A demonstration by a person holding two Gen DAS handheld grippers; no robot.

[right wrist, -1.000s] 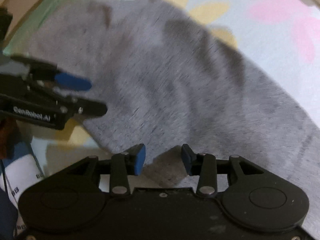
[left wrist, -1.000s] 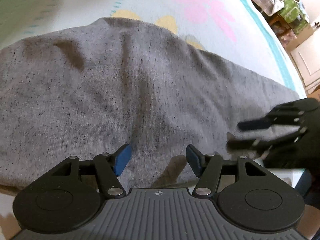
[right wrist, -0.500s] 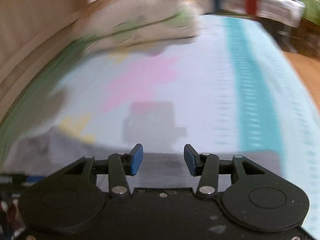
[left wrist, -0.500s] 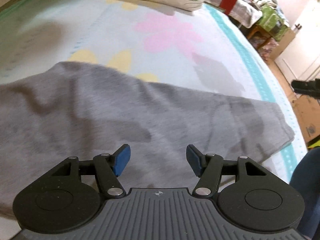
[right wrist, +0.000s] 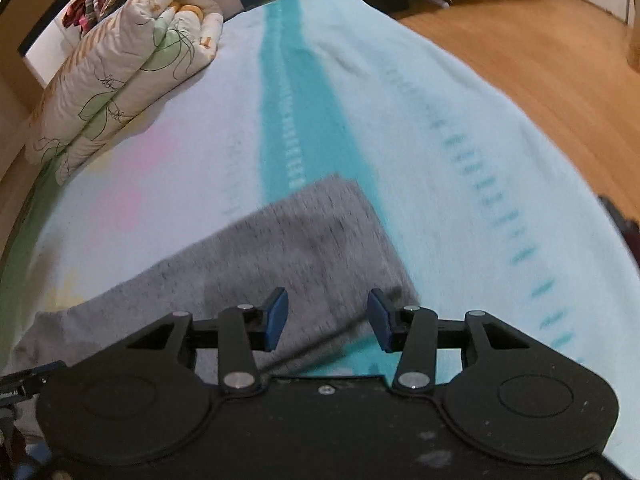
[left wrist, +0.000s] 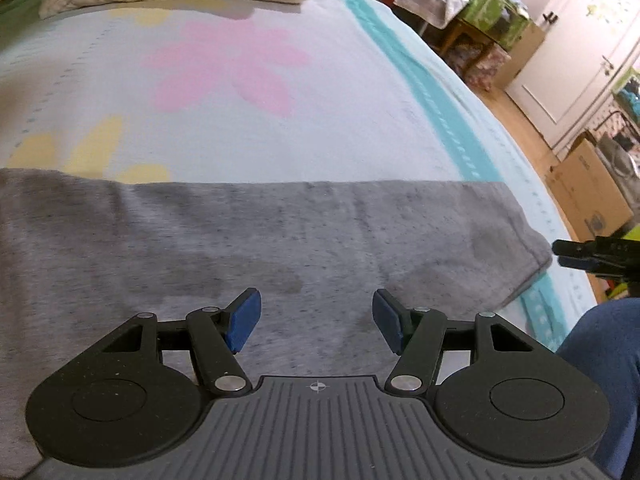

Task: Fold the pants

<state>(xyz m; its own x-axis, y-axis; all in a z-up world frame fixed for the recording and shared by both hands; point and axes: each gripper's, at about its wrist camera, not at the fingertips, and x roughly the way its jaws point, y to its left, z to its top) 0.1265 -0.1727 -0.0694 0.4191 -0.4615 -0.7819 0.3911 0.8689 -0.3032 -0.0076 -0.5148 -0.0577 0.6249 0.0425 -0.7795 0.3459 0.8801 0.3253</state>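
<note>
Grey heathered pants lie flat across the bed, their hem end reaching the teal stripe. My left gripper hovers open over the middle of the fabric, nothing between its blue pads. In the right wrist view my right gripper stands open just above the near corner of the hem, gripping nothing. From the left wrist view the right gripper shows at the right edge, just beyond the hem. The left gripper peeks in at the lower left of the right wrist view.
The pale bedsheet carries pink and yellow flowers and a teal stripe. A folded quilt lies at the far end. Wooden floor lies beyond the bed's right edge, with cardboard boxes. A person's blue-jeaned leg is close by.
Both grippers have travelled along the pants toward the hem end. The right gripper swung away from beside the left one and rolled, and now sits over the hem corner. Both stayed open.
</note>
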